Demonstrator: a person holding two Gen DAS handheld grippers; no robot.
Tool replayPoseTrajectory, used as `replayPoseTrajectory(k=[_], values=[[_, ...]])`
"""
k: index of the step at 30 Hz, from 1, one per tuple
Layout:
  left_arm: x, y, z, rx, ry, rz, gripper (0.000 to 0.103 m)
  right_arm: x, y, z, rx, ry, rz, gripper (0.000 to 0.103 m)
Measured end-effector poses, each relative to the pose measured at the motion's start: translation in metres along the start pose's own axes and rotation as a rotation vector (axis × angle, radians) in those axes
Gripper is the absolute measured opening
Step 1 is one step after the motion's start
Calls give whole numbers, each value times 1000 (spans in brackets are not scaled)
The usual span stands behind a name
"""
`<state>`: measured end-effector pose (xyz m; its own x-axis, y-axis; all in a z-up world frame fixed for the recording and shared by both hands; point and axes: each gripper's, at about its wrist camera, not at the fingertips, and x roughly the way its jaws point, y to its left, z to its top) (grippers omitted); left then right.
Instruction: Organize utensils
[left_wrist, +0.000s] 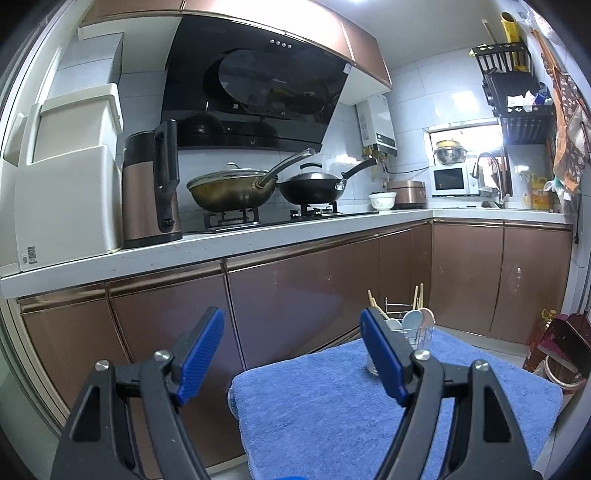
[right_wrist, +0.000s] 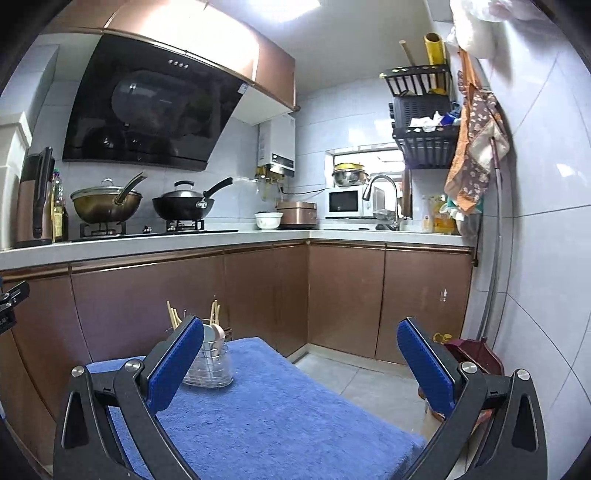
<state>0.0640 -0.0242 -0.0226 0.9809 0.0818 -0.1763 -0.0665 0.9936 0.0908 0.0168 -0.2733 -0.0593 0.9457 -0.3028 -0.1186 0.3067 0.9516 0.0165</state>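
A wire utensil holder (left_wrist: 416, 334) stands at the far edge of a blue towel (left_wrist: 332, 398). It holds pale spoons (left_wrist: 419, 316) and wooden chopsticks (left_wrist: 418, 295). It also shows in the right wrist view (right_wrist: 210, 363), with spoons (right_wrist: 216, 332) and chopsticks (right_wrist: 214, 310) in it. My left gripper (left_wrist: 291, 328) is open and empty, held above the towel's near left side. My right gripper (right_wrist: 301, 341) is open and empty above the towel (right_wrist: 280, 413), to the right of the holder.
Brown cabinets (left_wrist: 295, 295) stand behind the towel under a white counter (left_wrist: 221, 243). The counter carries two woks (left_wrist: 232, 188), a kettle (left_wrist: 151, 188), a bowl (left_wrist: 382, 201) and a microwave (left_wrist: 450, 179). A dustpan (right_wrist: 476, 354) and an oil bottle (right_wrist: 441, 338) sit on the floor at right.
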Motion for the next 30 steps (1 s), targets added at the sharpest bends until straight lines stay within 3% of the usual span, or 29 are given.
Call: replayPoseTrajectory(k=[14,30], values=[[-15,9,-1,-3,1,14,75,-16,-3,2,-3,-14,-28,103],[-5,15,0,-28,30,8,75,-4,-5,-3,-8,2,-36,103]])
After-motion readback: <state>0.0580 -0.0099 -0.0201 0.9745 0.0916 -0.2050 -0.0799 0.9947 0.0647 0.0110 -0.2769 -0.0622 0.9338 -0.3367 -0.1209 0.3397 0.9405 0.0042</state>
